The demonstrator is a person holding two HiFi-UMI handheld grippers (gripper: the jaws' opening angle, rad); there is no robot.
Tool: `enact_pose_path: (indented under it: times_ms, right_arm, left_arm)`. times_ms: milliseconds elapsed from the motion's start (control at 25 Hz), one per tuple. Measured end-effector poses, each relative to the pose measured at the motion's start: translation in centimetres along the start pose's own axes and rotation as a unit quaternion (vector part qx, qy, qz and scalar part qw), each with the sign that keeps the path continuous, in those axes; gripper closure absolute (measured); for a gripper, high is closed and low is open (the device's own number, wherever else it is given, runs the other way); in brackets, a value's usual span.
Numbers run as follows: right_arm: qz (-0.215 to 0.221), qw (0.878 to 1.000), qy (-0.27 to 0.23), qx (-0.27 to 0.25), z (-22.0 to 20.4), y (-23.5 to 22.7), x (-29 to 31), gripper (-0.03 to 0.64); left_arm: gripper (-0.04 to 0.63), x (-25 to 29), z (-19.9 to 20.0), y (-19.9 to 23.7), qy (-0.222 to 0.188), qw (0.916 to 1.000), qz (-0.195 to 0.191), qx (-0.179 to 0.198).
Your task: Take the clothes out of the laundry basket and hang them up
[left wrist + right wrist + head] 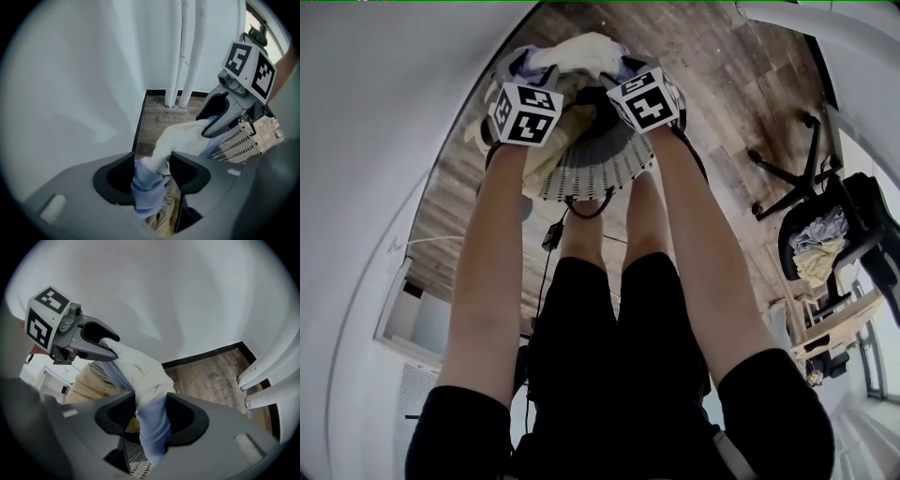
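A white and pale-blue garment (581, 54) is bunched above the white slatted laundry basket (600, 173), stretched between both grippers. My left gripper (152, 180) is shut on one end of it, the cloth (178, 136) filling the gap between its pads. My right gripper (150, 416) is shut on the other end of the cloth (140, 371). In the head view the left gripper (523, 80) and right gripper (630, 75) point down over the basket side by side. A beige garment (89, 385) lies in the basket beneath.
The basket stands on a wood floor in a corner by a white wall (70, 84) and white pipes (187, 51). A black office chair (820, 244) with clothes on it stands to the right. A black cable (553, 234) lies near the person's legs.
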State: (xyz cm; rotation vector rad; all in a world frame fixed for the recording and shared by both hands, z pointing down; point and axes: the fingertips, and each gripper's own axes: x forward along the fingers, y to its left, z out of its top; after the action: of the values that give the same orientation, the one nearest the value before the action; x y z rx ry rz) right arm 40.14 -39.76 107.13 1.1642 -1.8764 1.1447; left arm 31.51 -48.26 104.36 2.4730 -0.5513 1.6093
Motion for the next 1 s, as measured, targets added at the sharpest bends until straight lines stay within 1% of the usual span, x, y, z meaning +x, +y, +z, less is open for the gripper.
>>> enact_pose_path:
  times_ms: [40, 160, 240, 360, 520, 640, 720, 840, 920, 1000]
  right_arm:
    - [-0.001, 1.0, 0.001, 0.002, 0.1, 0.0, 0.0, 0.428]
    - [-0.004, 1.0, -0.003, -0.003, 0.5, 0.1, -0.5, 0.468]
    - [-0.008, 1.0, -0.011, -0.007, 0.8, 0.4, -1.2, 0.5]
    - [-0.017, 0.999, -0.03, 0.006, 1.5, 0.9, -2.3, 0.538]
    - [-0.023, 0.998, -0.053, 0.025, 2.6, 1.4, -3.7, 0.551]
    - [-0.031, 0.997, -0.07, 0.026, 3.0, 1.9, -4.6, 0.552]
    - [-0.036, 0.995, -0.085, 0.026, 3.3, 2.2, -5.4, 0.554]
    - [-0.038, 0.994, -0.104, 0.027, 4.4, 2.7, -6.5, 0.554]
    - [-0.04, 0.992, -0.115, 0.023, 5.2, 3.2, -7.3, 0.554]
    - [-0.043, 0.991, -0.128, 0.019, 6.0, 3.8, -8.6, 0.554]
  left_arm:
    - [0.376, 0.0, 0.0, 0.1, 0.0, 1.0, 0.004, 0.007]
    - [0.424, -0.5, -0.1, 0.1, 0.0, 0.9996, 0.01, 0.026]
    - [0.44, -0.9, -0.2, -0.1, 0.004, 0.9995, 0.01, 0.031]
    - [0.452, -1.6, -0.4, -0.4, 0.013, 0.9993, 0.006, 0.035]
    - [0.459, -2.1, -0.5, -0.7, 0.02, 0.9986, 0.001, 0.05]
    - [0.466, -3.1, -0.5, -0.5, 0.012, 0.9985, 0.01, 0.053]
    - [0.485, -3.9, -0.3, -0.1, -0.001, 0.999, 0.017, 0.04]
    - [0.551, -5.0, 0.2, 0.5, -0.021, 0.9996, 0.017, 0.011]
    - [0.558, -6.0, 0.4, 0.7, -0.034, 0.9992, 0.019, -0.011]
    - [0.56, -7.7, 0.6, 0.9, -0.051, 0.9976, 0.022, -0.043]
